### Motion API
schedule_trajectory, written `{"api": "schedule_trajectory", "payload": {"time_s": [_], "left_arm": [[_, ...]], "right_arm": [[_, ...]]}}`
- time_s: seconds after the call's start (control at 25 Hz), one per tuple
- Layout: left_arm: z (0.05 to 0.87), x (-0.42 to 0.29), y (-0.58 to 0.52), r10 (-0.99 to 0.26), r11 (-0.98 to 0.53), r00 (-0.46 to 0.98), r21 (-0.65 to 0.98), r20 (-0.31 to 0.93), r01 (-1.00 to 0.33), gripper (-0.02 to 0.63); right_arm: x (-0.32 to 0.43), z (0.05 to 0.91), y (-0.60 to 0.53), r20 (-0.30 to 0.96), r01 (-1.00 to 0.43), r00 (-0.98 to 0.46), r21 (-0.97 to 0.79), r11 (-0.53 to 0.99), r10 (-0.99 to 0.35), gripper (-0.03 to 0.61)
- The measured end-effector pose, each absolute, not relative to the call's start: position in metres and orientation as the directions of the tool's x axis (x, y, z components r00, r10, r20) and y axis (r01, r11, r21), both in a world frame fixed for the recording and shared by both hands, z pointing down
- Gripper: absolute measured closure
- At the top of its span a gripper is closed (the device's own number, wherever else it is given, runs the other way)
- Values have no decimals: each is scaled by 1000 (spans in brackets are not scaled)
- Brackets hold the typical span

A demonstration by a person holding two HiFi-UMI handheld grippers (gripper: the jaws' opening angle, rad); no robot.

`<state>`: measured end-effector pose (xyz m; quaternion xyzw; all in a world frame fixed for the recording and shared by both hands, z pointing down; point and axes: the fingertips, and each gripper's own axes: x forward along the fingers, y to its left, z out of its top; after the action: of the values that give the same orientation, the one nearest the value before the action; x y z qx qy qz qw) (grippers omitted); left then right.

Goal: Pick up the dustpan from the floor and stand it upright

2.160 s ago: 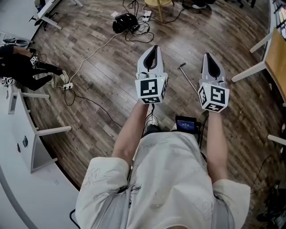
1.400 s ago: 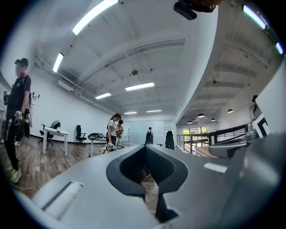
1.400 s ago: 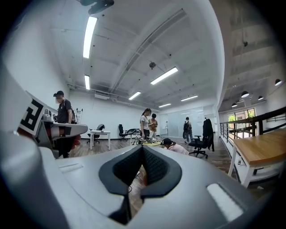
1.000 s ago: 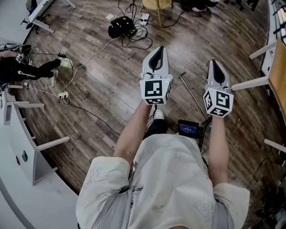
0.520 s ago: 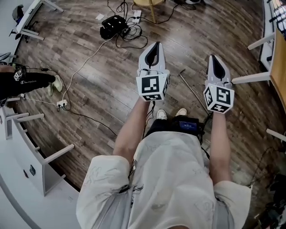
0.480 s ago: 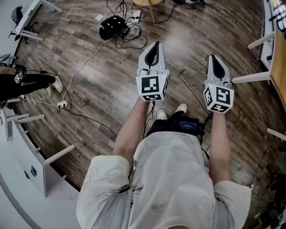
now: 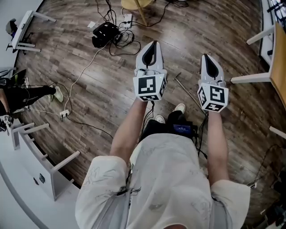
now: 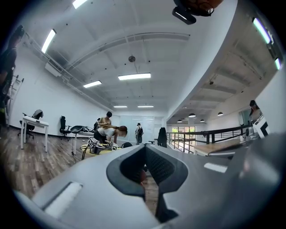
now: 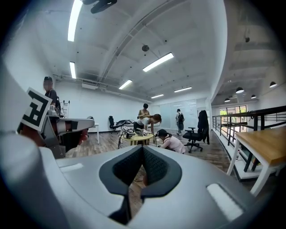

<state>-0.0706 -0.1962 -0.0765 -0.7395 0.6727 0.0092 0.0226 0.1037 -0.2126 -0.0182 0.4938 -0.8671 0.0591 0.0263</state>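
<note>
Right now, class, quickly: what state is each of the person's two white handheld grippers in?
White two-jaw left gripper: closed, jaws together, holding nothing.
White two-jaw right gripper: closed, jaws together, holding nothing.

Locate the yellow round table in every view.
Head view: yellow round table cut by the top edge, beyond the left gripper.
Left gripper view: left of centre, beyond the jaws.
Right gripper view: centre, above the jaws.
Shared landmark: person bending over it, both gripper views.

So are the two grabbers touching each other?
Apart. The head view shows wooden floor and a thin metal rod in the gap between the left gripper and the right gripper.
</note>
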Motion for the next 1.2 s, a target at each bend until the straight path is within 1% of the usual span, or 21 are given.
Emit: {"api": "schedule_trajectory", "payload": {"time_s": [0.16, 0.28, 0.48, 0.72, 0.88, 1.08, 1.2], "left_arm": [[-70, -50, -241, -990, -133, 134, -16, -40, -991, 594], [-52, -57, -286, -982, -185, 185, -14, -29, -983, 594], [-1, -116, -343, -958, -286, 286, 10, -10, -958, 594], [94, -196, -378, -931, -364, 365, 40, 12, -931, 594], [188, -236, -392, -930, -365, 366, 54, 12, -929, 594], [361, -248, -410, -930, -367, 367, 37, -12, -929, 594], [465, -247, -419, -929, -368, 368, 5, -37, -930, 594]], "right_arm": [[113, -5, -248, 130, -866, -500, -75, 495, -856, 572], [99, 20, -285, 168, -881, -473, -85, 465, -865, 572], [32, 83, -322, 250, -918, -396, -100, 384, -883, 572], [-54, 200, -351, 354, -946, -323, -139, 292, -878, 572], [-91, 307, -363, 403, -956, -295, -132, 264, -866, 572], [-108, 486, -382, 426, -963, -270, -139, 233, -864, 572], [-110, 601, -393, 464, -967, -253, -148, 208, -849, 572]]}}
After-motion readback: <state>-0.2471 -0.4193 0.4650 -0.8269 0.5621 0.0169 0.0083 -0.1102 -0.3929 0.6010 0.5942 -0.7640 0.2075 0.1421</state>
